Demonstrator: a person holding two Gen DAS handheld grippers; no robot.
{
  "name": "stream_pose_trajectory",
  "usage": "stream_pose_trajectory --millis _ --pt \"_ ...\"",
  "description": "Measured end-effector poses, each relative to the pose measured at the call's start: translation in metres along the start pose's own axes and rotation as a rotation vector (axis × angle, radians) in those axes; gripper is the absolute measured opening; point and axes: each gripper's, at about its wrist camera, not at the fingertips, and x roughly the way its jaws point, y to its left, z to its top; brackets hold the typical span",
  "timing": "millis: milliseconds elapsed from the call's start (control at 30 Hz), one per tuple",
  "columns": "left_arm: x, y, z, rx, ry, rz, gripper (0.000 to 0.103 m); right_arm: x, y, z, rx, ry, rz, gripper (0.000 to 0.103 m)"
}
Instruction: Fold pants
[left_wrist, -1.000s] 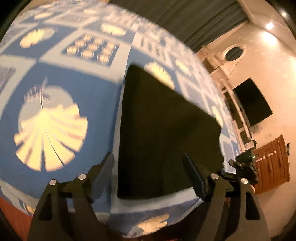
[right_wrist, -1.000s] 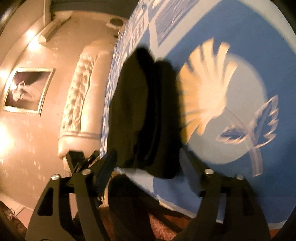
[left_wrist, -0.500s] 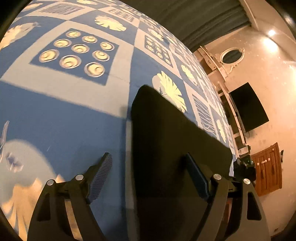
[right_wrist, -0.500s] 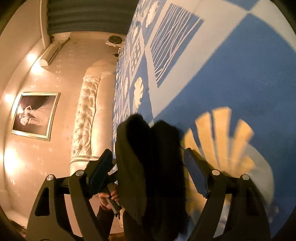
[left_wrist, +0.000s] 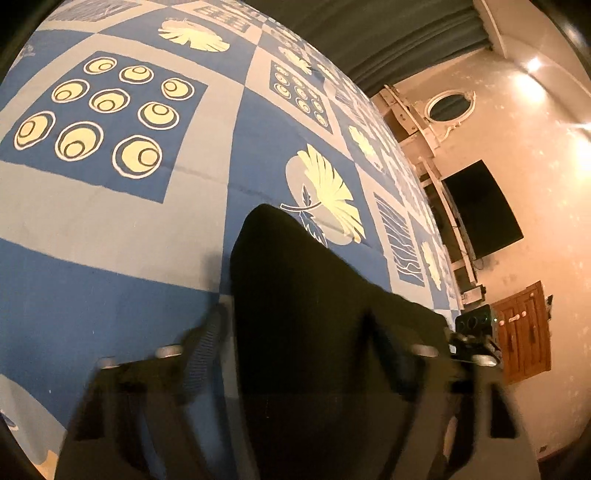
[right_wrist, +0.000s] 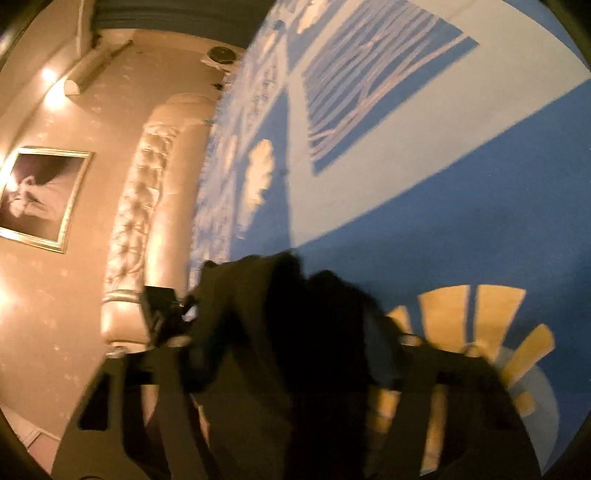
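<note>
1. Lying dark on the blue patterned bedspread (left_wrist: 110, 229), the pants (left_wrist: 317, 314) sit at the near edge, already doubled into a thick pad.
2. Both tongs have just been closing. The left gripper (left_wrist: 295, 354) has the pants' near left end between its jaws; the fingers look to straddle the cloth, but blur hides whether the pads bite yet.
3. The right gripper (right_wrist: 291, 354) has the bunched right end of the pants between its jaws; contact there I cannot tell either.
4. Risk, as I judge it: a bite that takes only the top layer would let the lower layers sag out and spoil the fold.
5. Pinching the bedspread along with the pants would drag it up too.
6. Uneven pulls from the two hands would skew the edge.
</note>
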Motion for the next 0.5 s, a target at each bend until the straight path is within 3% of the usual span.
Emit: stream_pose_trajectory --millis 133,500 --pt "0.005 -0.005 0.002 0.027 0.017 0.067 0.038 -0.002 -0.004 -0.002 0.005 0.001 0.019 0.041" --pt "0.005 -0.014 0.004 0.066 -0.001 0.151 0.034 -0.002 -0.005 -0.008 0.011 -0.041 0.031 0.039"
